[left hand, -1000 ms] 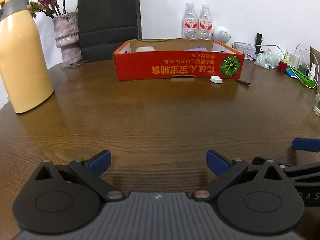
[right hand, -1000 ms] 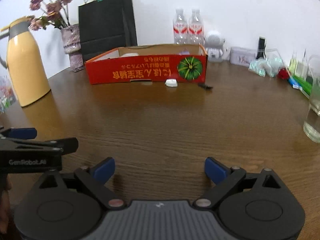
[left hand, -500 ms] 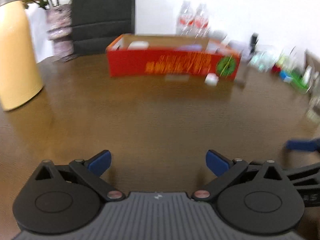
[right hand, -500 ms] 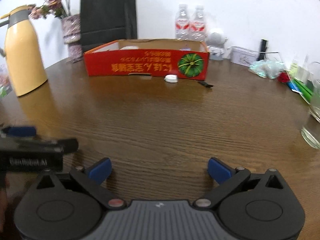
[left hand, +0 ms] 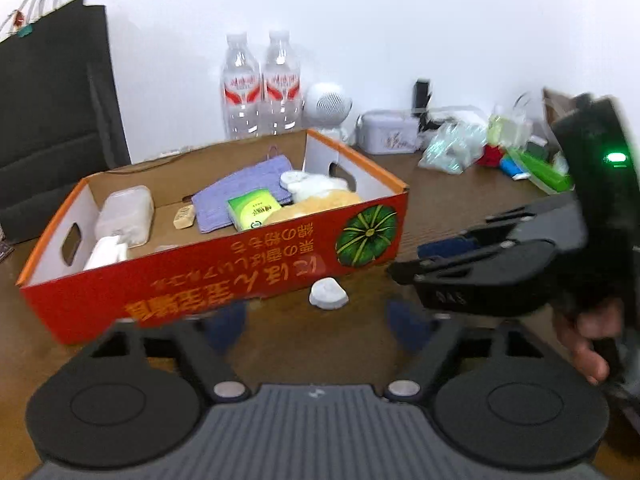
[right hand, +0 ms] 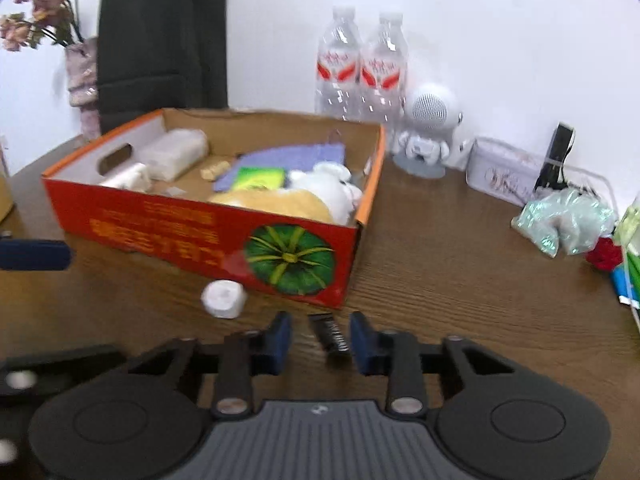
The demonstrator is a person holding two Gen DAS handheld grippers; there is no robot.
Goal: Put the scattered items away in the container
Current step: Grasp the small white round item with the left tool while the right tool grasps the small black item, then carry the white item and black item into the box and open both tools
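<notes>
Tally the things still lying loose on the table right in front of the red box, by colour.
White: 1, the small white piece
Black: 1, the small black clip
Total: 2, both outside the red box

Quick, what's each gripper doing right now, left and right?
Left gripper: jaws closing, open around the small white object, not touching.
Right gripper: jaws closing around the small black clip, not yet gripping.
</notes>
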